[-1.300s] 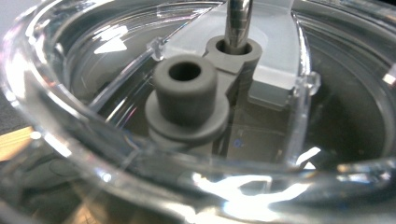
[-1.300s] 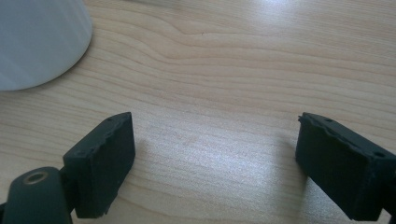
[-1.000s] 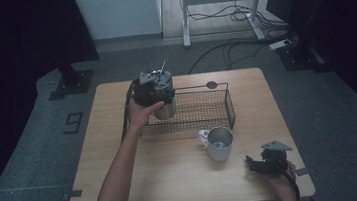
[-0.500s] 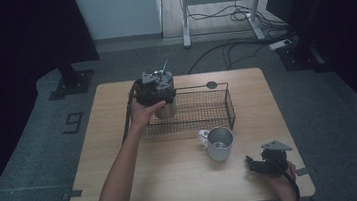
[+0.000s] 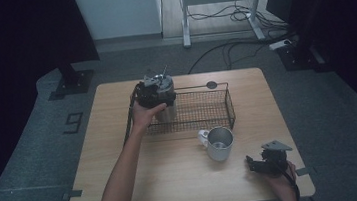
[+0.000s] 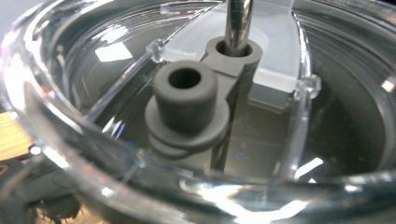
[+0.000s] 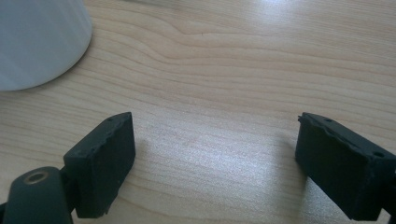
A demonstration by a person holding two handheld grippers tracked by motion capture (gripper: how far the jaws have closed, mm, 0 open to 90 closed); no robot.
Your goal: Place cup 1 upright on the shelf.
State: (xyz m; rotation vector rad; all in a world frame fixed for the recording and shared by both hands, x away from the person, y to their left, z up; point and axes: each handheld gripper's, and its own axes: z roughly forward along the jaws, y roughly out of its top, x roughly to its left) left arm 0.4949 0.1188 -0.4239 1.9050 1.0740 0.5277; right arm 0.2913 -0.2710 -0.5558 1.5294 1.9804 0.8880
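Bare table lies open between the right gripper's jaws — only the metal mug stands just beyond.

Hidden or cut-off items:
- Left gripper: fingers concealed in the high view behind its own body and the hand; grip on the lidded container not readable there.
- Clear lid: rim cut by every edge of the left gripper view.
- Metal rod: top cut off.
- Grey cup: only its lower wall shows, cropped at the top-left corner.
- Right gripper: fingers too small to tell in the high view.
- Desk: near edge partly cut.
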